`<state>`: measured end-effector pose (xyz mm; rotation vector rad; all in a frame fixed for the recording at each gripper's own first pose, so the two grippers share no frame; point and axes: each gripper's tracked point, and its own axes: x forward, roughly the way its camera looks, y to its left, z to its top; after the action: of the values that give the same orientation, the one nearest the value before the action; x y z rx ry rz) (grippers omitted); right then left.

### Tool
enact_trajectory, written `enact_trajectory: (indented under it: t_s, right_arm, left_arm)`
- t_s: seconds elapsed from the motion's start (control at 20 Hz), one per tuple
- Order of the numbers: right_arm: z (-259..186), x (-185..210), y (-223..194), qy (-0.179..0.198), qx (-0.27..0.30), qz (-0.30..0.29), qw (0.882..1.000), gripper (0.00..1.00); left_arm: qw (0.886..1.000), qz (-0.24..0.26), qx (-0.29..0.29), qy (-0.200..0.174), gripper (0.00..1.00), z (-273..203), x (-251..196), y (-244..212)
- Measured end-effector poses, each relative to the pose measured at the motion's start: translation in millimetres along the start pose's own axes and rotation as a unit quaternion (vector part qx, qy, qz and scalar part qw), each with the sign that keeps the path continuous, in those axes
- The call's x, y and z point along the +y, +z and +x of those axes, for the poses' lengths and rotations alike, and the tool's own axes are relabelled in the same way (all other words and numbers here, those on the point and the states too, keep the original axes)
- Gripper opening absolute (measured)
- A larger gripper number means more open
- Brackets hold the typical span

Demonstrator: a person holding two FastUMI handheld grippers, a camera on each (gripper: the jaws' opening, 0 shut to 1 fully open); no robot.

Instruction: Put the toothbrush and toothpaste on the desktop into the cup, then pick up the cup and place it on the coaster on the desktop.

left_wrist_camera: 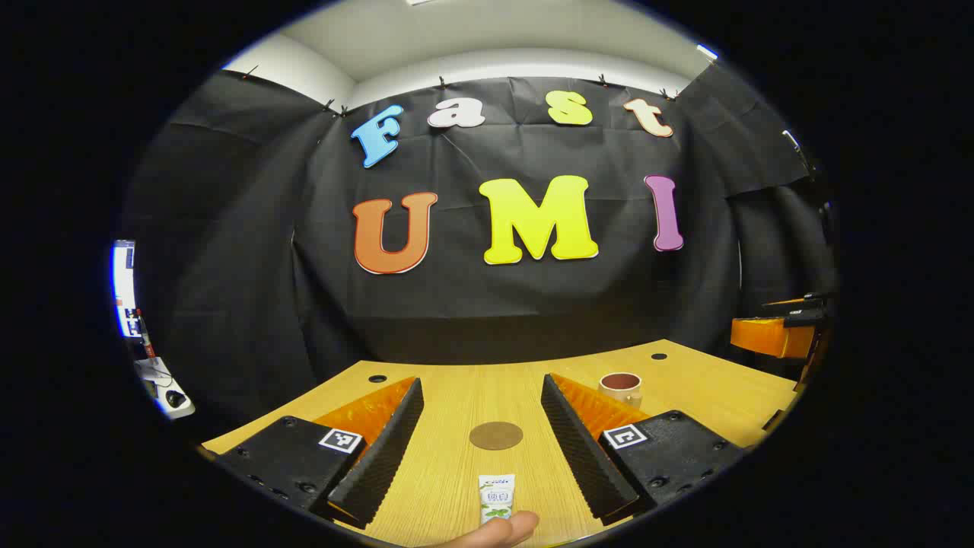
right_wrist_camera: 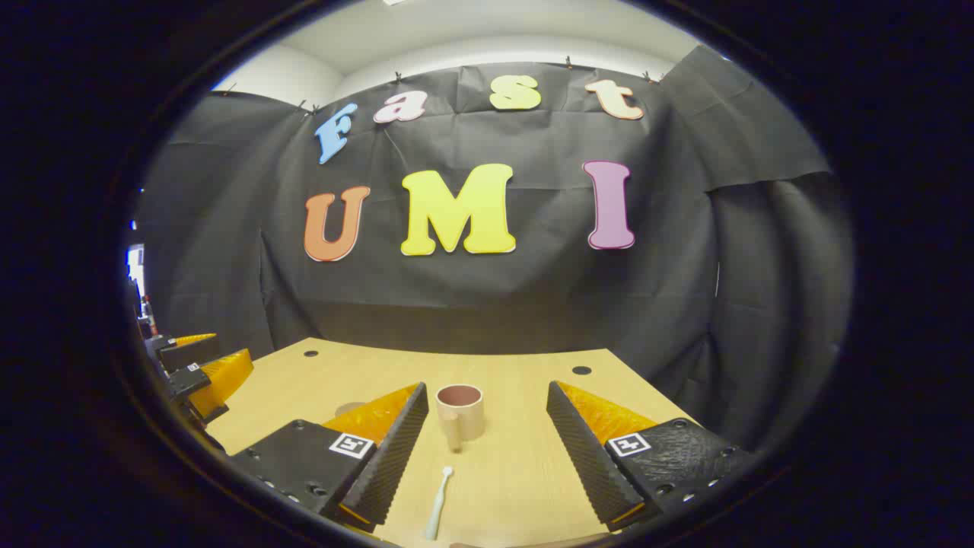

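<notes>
1. Held left gripper [left_wrist_camera: 483, 438] wide apart, gripping nothing, above toothpaste tube [left_wrist_camera: 496, 496] lying flat on desktop [left_wrist_camera: 708, 380].
2. Held right gripper [right_wrist_camera: 487, 449] wide apart too, toothbrush [right_wrist_camera: 439, 504] flat between its fingers.
3. Saw cup [right_wrist_camera: 461, 411] empty, off round coaster [left_wrist_camera: 495, 435].
4. Left every step undone.

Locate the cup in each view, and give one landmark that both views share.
Left gripper view: the cup stands right of centre, behind the right finger of the left tool.
Right gripper view: the cup stands near centre, beyond the toothbrush.
Shared landmark: the wooden desktop.
</notes>
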<state>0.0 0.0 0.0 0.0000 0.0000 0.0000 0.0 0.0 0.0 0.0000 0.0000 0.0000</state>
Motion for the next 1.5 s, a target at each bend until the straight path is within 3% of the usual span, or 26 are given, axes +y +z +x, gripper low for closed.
enact_trajectory:
  t_s: [0.3,0.5,0.7,1.05,1.3,1.5]
  right_arm:
    - [-4.1,4.2,1.4,0.0,-0.002,-0.021,1.0,0.99]
    - [-1.5,7.4,-1.8,0.004,0.006,-0.023,1.0,0.96]
    - [3.2,-4.6,-2.6,-0.017,0.002,-0.014,1.0,0.98]
    - [25.0,17.1,-66.4,0.006,0.078,-0.033,0.996,0.96]
    - [45.6,42.5,-162.4,0.03,0.193,-0.026,0.98,0.96]
    - [56.1,49.7,-208.0,0.03,0.256,-0.01,0.966,0.88]
  left_arm:
    - [1.0,-0.011,0.005,-0.001,0.99,1.8,1.5,-2.5]
    - [1.0,-0.013,0.004,-0.006,0.99,1.4,-0.9,-3.0]
    - [1.0,-0.014,0.007,-0.013,0.99,2.0,-8.2,-5.3]
    - [1.0,-0.012,0.014,-0.009,0.99,5.1,-6.3,-11.5]
    - [1.0,-0.011,0.016,-0.01,0.99,4.9,-4.7,-13.3]
    - [1.0,-0.008,0.016,-0.011,0.99,6.7,-5.4,-14.9]
